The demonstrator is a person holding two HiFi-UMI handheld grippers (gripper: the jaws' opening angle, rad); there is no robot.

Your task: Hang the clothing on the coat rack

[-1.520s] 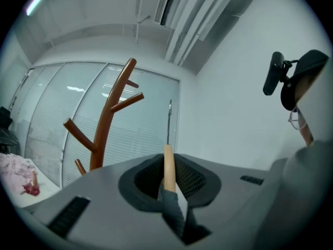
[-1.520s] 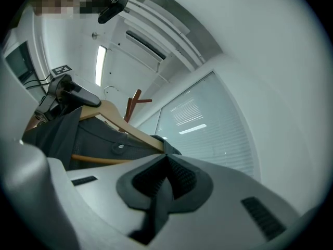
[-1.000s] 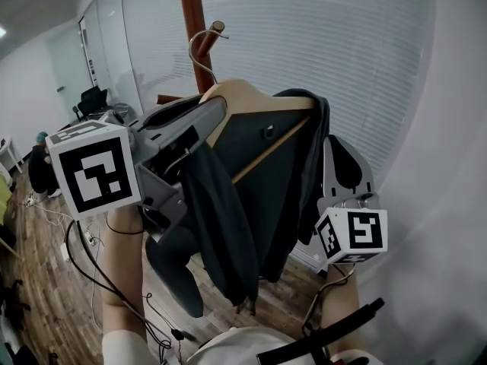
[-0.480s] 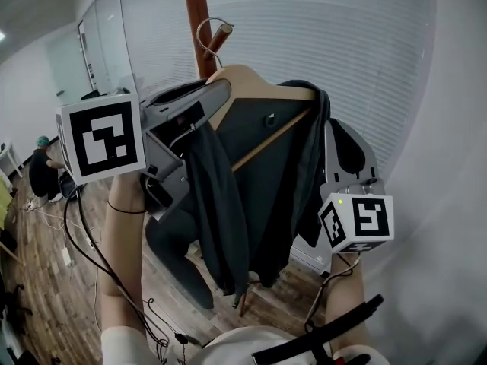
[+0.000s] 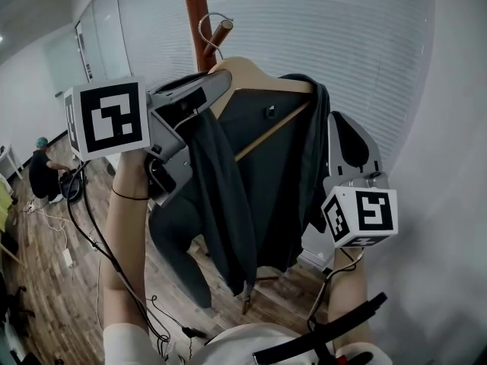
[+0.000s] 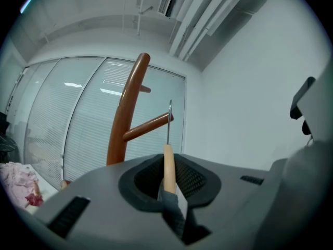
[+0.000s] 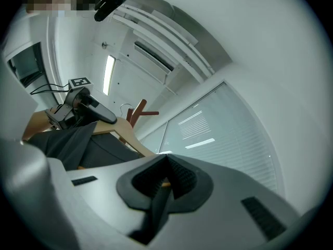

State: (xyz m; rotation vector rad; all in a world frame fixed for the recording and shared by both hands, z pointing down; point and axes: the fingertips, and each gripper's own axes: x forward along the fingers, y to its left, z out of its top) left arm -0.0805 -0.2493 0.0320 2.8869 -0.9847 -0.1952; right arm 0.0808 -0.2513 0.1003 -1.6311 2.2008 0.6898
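A dark grey garment [image 5: 262,173] hangs on a wooden hanger [image 5: 255,73], held high in front of the brown coat rack [image 5: 195,10]. The hanger's metal hook [image 5: 203,30] is level with the tip of a rack peg [image 5: 221,29]; I cannot tell whether it rests on it. My left gripper [image 5: 207,91] is shut on the hanger's left shoulder. In the left gripper view, the hanger [image 6: 168,165] sits between the left gripper's [image 6: 169,184] jaws, hook [image 6: 169,121] by the peg [image 6: 148,127]. My right gripper [image 5: 335,131] is shut on the right end, with cloth pinched in the right gripper [image 7: 164,184].
A glass wall with closed blinds [image 5: 319,44] stands right behind the rack, and a white wall [image 5: 449,204] closes the right side. Cables [image 5: 84,242] trail over the wooden floor below. A person [image 5: 39,169] sits far left. Pink cloth [image 6: 21,178] lies low left.
Both grippers have lifted the hanger and garment upward. The hook has risen from below the peg to level with its tip.
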